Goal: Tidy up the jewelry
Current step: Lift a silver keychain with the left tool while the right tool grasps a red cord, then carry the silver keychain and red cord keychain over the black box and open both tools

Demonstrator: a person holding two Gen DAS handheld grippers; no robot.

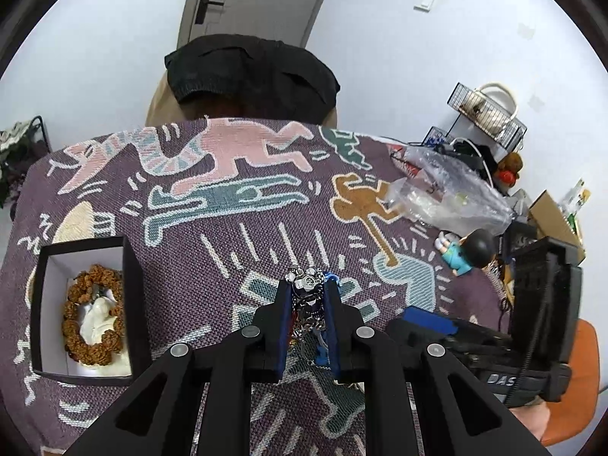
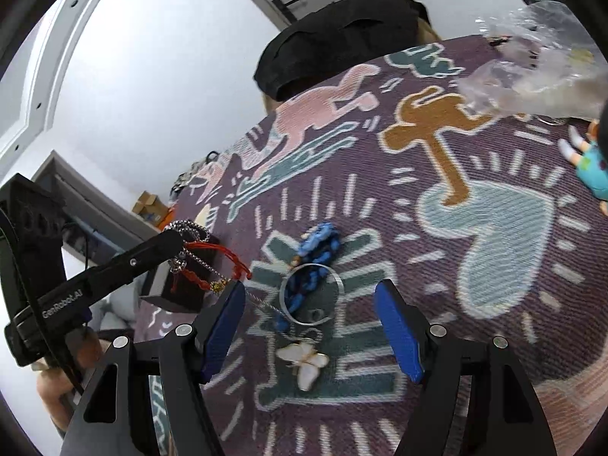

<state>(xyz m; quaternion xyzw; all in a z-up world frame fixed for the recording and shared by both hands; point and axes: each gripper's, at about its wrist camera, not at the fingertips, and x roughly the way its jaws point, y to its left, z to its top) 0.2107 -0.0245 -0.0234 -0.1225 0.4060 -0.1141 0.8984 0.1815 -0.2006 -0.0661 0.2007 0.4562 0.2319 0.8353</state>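
Sorting is underway: left tongs (image 1: 307, 292) clench a chain bundle (image 1: 308, 300) above the surface (image 1: 228, 250), likely bound for the box (image 1: 81, 245); right tongs (image 2: 309, 323) hover released over bangle (image 2: 311, 292).

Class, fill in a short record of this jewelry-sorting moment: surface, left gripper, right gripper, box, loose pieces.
surface: patterned woven cloth
left gripper: shut on a bunch of silver chains with a red cord
right gripper: open, holding nothing
box: black, open, holds a brown beaded bracelet
loose pieces: blue chain, silver bangle, white butterfly pendant, all between the right fingers
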